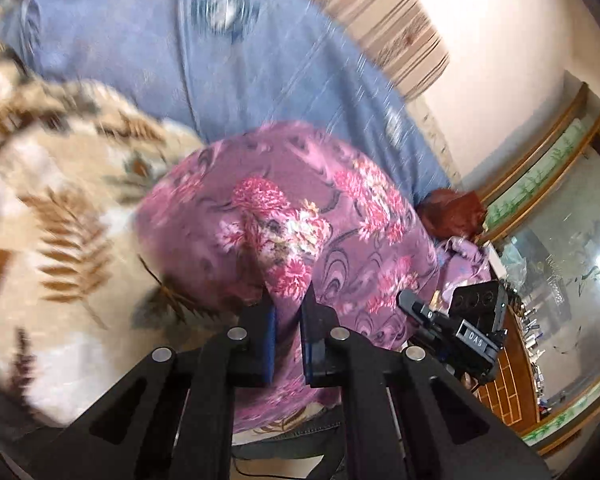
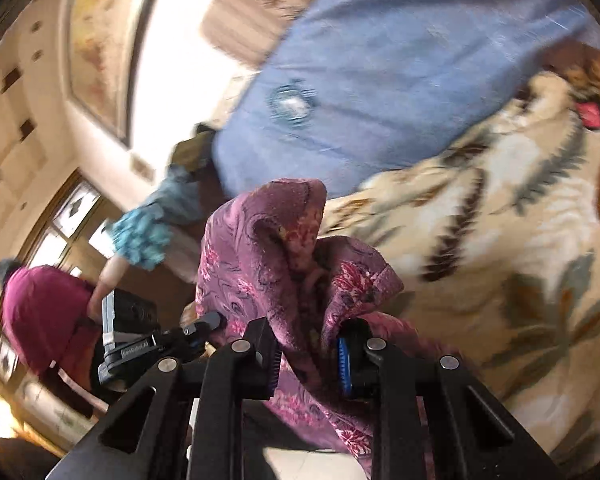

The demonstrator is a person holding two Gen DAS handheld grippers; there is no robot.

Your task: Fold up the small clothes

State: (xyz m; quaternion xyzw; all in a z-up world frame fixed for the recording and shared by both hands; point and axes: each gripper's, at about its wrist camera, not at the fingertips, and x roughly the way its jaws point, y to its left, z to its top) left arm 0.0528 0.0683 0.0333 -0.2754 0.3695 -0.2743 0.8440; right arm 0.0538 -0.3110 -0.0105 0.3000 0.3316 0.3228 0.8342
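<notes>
Right view only: hand point(image 2: 104, 280); both jaws pinch purple garment point(image 1: 300, 208).

You've got a small purple garment point(image 1: 300, 216) w/ pink floral print lifted off the leaf-patterned cream blanket point(image 1: 60, 208), bunched and drooping in folds, its fabric pinched at two spots.

The left tool point(image 1: 288, 316) pinches a purple floral cloth garment point(image 1: 284, 216), which hangs over a cream blanket with brown fern leaves point(image 1: 60, 208). Behind lies a blue bedsheet point(image 1: 148, 40); the right tool point(image 1: 456, 328) shows at the garment's right edge.
</notes>
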